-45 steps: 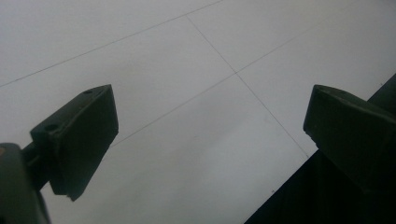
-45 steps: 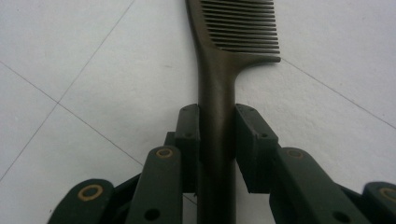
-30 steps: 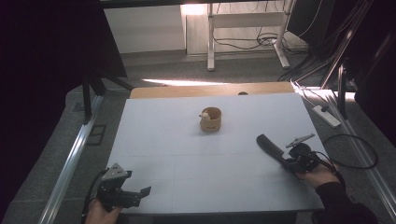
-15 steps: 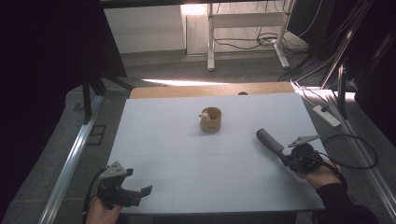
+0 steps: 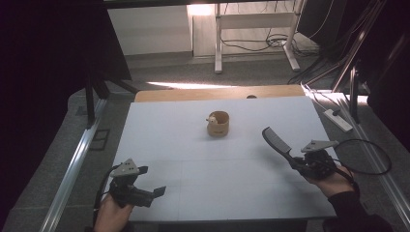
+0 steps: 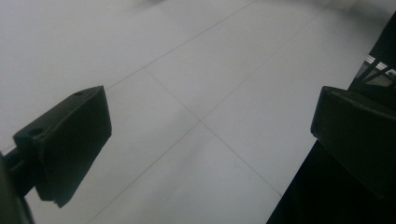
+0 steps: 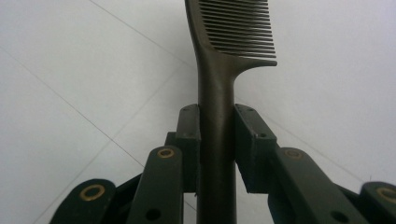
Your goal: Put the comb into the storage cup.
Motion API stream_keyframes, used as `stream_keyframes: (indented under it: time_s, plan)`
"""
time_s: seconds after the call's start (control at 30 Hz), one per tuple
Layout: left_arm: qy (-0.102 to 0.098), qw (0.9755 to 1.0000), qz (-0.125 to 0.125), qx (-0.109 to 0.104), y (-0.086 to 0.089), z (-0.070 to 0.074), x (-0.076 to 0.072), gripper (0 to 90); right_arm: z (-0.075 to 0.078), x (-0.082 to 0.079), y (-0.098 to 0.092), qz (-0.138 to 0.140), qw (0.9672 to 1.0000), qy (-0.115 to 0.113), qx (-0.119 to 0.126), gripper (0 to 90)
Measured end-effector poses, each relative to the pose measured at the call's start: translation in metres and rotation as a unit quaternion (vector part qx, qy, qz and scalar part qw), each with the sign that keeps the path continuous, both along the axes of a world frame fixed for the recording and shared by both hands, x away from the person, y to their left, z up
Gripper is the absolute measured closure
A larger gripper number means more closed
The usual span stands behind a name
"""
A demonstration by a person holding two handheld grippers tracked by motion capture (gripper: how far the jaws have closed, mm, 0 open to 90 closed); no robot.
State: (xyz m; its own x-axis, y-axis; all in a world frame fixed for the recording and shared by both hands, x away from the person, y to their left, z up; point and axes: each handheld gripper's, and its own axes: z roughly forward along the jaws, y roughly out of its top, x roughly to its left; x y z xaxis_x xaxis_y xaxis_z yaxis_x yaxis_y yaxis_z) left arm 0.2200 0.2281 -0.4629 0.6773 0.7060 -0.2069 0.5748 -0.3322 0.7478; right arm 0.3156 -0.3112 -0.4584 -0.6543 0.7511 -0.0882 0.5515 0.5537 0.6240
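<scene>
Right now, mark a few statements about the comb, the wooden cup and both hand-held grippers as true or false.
1. The right hand-held gripper is clamped on the handle of the dark comb. True.
2. The left hand-held gripper holds the wooden cup. False: its jaws stand wide apart with nothing between them.
3. The wooden cup stands near the middle of the white table. True.
4. The comb lies inside the cup. False: it is held apart from the cup, to its right in the high view.
</scene>
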Motion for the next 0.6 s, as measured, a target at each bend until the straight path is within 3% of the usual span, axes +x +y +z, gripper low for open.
stream_keyframes:
  time_s: [0.27, 0.6]
  plan:
    - [-0.016, 0.9993, -0.022, -0.025, -0.009, 0.007, 0.018, 0.0, 0.004, -0.005, 0.005, 0.011, 0.9998, -0.008, 0.010, 73.0]
    - [-0.008, 0.9987, -0.040, -0.029, -0.025, 0.019, 0.042, 0.0, 0.010, -0.010, 0.010, 0.027, 0.9989, -0.023, 0.030, 73.1]
